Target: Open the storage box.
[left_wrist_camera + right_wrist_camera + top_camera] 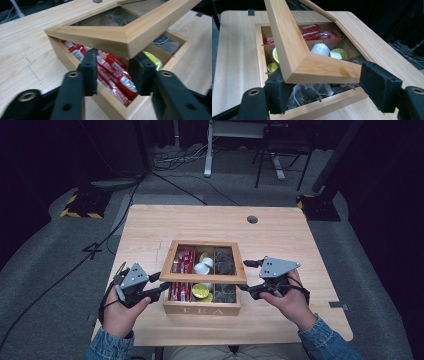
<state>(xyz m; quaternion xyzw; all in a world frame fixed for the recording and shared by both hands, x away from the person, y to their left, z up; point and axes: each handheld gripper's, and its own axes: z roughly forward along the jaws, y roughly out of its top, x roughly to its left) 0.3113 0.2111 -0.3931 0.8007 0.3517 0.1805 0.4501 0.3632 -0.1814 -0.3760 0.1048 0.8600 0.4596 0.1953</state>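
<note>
Pale bamboo makes up the tea box [201, 309] at the middle of the table, its front wall stamped TEA, with its glass-paned lid [204, 276] tilted up on the far hinge and the near edge raised over the compartments.

At the left, the left gripper [159, 284] sits just beside the lid's near left corner. In the left gripper view its two black jaws stand a little apart around that corner [125, 41], one in front of the red sachets [112, 72] in the box, the other at the corner's underside; whether the pads actually press on the wood cannot be told. The person's left hand [120, 312] holds the tool low, near the table's front edge.

Inside the box, left to right, lie red sachets [182, 262], white and yellow-green capsules [202, 267], then dark mesh tea bags [224, 262].

At the right, the right gripper [248, 276] has its jaws wide apart, straddling the lid's near right corner [322, 68]. In the right gripper view one pad [277, 91] lies under the left of the corner and the other [379, 83] is clear of the wood, so nothing is clamped.

The wooden tabletop [150, 230] has a round cable hole [252, 219] near its far edge. Beyond it are grey carpet [45, 270], trailing cables [165, 175], white desk legs [209, 155] and dark curtains.
</note>
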